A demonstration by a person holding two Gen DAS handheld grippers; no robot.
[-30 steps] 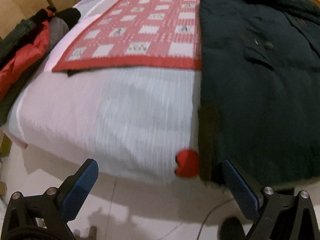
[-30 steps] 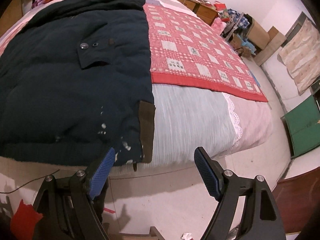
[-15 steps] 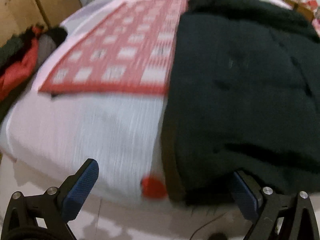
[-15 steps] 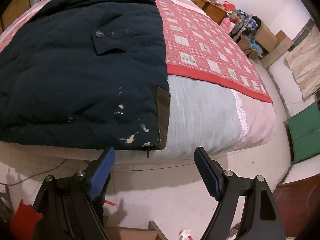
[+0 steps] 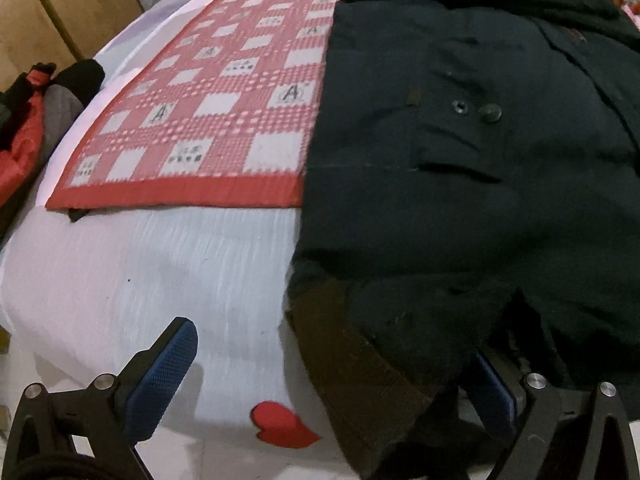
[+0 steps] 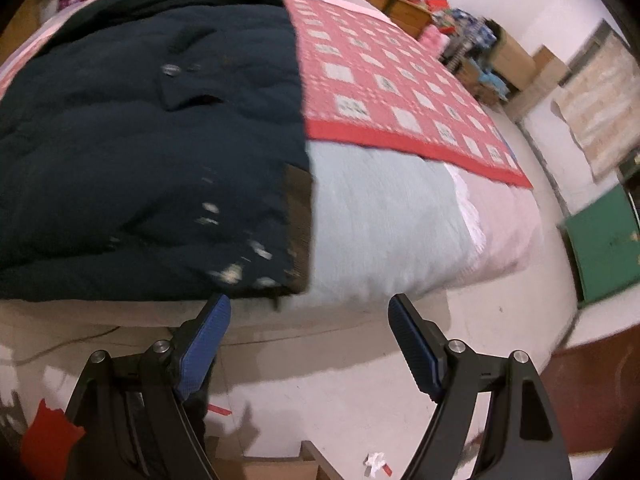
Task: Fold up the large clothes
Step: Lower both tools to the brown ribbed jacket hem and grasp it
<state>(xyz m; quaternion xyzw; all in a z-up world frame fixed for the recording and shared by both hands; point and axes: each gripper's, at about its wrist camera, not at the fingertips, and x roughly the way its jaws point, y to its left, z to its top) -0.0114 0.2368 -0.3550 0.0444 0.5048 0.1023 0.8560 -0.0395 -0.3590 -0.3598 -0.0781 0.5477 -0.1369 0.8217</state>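
A large dark navy padded coat [image 5: 460,200] lies spread flat on the bed, with its hem at the near edge. My left gripper [image 5: 328,380] stands open wide at that edge. The coat's brown-lined corner [image 5: 360,360] hangs between its fingers, and the hem partly covers the right finger [image 5: 492,392]. In the right wrist view the same coat [image 6: 140,140] fills the left half. My right gripper [image 6: 310,344] is open just below the bed edge, with its left finger [image 6: 204,344] under the coat's speckled other corner. Nothing is between its pads.
A red checked blanket [image 5: 208,120] lies on the pale bed sheet [image 5: 160,272] beside the coat. Red and black clothes [image 5: 24,128] are piled at the left. On the floor are a red scrap [image 5: 284,424], a cardboard box [image 6: 272,468] and a green board [image 6: 604,240].
My left gripper has moved right along the bed edge, so the coat's brown corner now hangs between its fingers. The right gripper has barely moved and stays open.
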